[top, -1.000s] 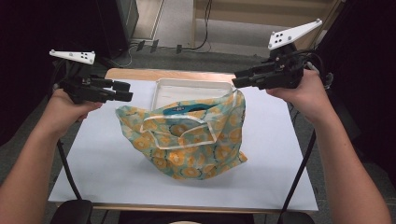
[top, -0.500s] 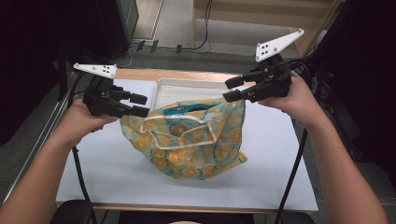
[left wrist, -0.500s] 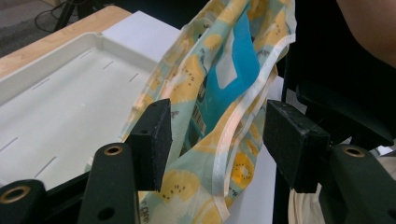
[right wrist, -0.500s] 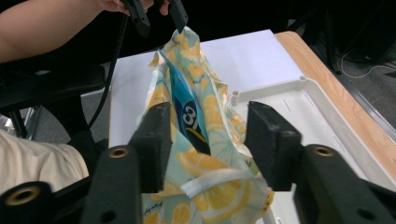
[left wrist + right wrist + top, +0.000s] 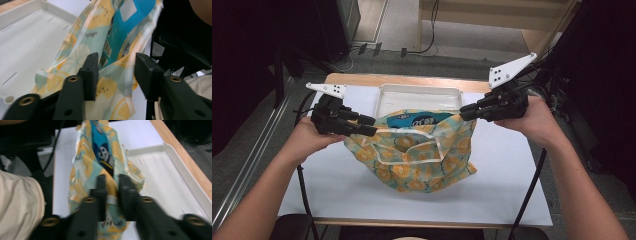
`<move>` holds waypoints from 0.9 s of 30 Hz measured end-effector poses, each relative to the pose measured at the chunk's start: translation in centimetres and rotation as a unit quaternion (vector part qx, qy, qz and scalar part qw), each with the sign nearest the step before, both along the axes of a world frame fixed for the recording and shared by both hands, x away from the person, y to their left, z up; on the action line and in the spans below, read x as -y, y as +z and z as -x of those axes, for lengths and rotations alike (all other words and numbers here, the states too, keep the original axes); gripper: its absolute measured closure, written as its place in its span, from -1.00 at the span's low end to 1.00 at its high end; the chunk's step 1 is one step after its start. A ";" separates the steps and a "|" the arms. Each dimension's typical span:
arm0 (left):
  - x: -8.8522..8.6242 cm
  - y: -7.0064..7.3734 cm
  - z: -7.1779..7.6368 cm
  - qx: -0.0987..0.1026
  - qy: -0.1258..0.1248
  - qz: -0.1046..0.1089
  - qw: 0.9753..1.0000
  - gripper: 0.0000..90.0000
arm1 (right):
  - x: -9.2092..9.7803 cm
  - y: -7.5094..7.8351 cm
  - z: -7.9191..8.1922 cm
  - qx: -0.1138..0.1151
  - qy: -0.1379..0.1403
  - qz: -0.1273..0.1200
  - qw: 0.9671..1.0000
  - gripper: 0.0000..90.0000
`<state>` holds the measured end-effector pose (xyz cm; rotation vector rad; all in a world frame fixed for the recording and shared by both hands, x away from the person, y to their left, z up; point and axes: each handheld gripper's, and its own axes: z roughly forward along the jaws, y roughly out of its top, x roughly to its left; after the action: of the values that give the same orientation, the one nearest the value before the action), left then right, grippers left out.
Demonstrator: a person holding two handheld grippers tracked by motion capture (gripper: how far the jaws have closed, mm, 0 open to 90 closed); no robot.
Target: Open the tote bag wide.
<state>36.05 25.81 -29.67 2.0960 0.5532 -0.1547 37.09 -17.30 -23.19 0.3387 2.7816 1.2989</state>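
Observation:
A cloth bag [image 5: 417, 160] printed with yellow citrus lies on the white table, its mouth toward the tray. A blue snack packet [image 5: 417, 120] sticks out of the mouth. My right gripper [image 5: 463, 113] is shut on the bag's right upper rim and holds that corner up. In the right gripper view the jaws [image 5: 111, 182] pinch the fabric, with the blue packet [image 5: 103, 152] beyond. My left gripper [image 5: 371, 127] is at the bag's left rim. The left gripper view shows its jaws [image 5: 116, 72] open, with bag fabric [image 5: 112, 87] loose between them.
A shallow white tray [image 5: 412, 95] stands at the back of the table, just behind the bag. The white tabletop [image 5: 512, 190] has a wooden far edge [image 5: 362, 78]. Cables hang from both grippers over the near edge.
Both grippers moved inward to the bag's mouth. The left one came right and slightly down to the left rim; the right one came left onto the right rim.

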 end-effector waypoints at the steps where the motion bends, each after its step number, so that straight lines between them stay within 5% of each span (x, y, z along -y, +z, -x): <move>1: 0.3 -0.2 0.2 0.003 -0.003 -0.013 1.000 0.46 | 0.2 0.0 0.1 0.000 -0.001 0.002 1.000 0.99; 8: 0.7 -0.3 0.6 0.020 -0.003 -0.019 1.000 0.95 | 1.0 -0.3 1.2 0.003 -0.007 0.002 1.000 1.00; 21: 2.0 0.3 3.6 0.042 -0.027 -0.005 0.999 1.00 | 3.0 -2.1 4.5 0.011 -0.027 -0.005 1.000 1.00; 27: 2.3 -1.1 4.0 0.033 -0.029 -0.006 0.999 1.00 | 3.9 -3.8 5.4 0.010 -0.044 -0.022 0.999 1.00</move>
<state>32.08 23.48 -30.77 2.1227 0.4552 -0.1156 31.67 -21.16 -26.97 0.4417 2.6912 1.3382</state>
